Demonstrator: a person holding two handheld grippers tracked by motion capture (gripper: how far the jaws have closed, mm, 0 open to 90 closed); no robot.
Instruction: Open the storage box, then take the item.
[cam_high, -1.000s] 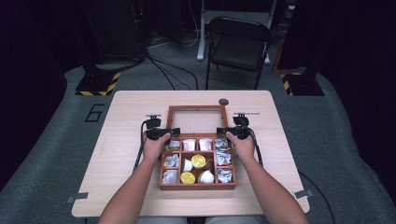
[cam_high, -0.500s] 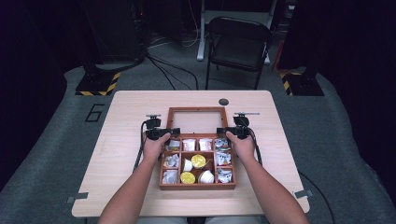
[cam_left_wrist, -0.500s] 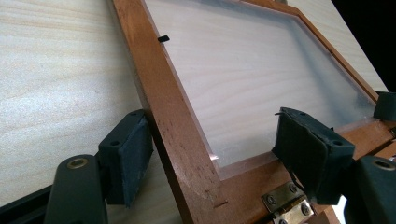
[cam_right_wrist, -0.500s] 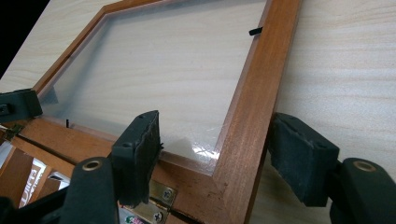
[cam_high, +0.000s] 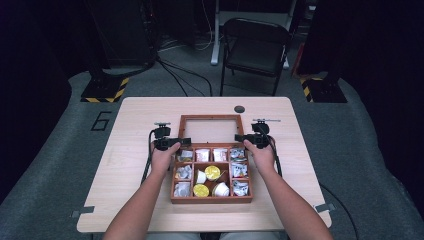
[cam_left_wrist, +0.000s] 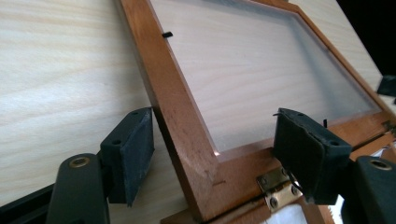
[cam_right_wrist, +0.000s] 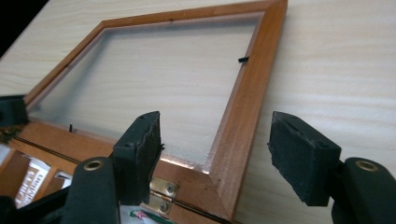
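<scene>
My wooden box (cam_high: 211, 172) sits in the middle of the bench (cam_high: 135, 125), its front edge close to my side, with bare bench to its left, right and beyond. Its glazed lid (cam_high: 208, 129) is thrown fully open and lies flat on the bench past the box, hinged along the far wall; the lid's long axis runs across the bench, from my left to my right, parallel to the hinge line. My left gripper (cam_left_wrist: 212, 154) straddles the lid's near left corner with jaws apart, one pad outside the frame over bare bench and one over the hinge rail; the jaws have just been closing a little, and as far as I can tell neither pad presses on the wood. My right gripper (cam_right_wrist: 217, 151) straddles the near right corner the same way, jaws apart with the frame rail between them and a gap showing beside each pad. A brass hinge (cam_left_wrist: 275, 186) lies just beside the left gripper's inner pad. Foil-topped cups and wrapped packets (cam_high: 212, 173) fill the box compartments. A small dark disc (cam_high: 239, 109) lies beyond the lid, well apart, and a folding chair (cam_high: 255, 47) stands past the bench.
</scene>
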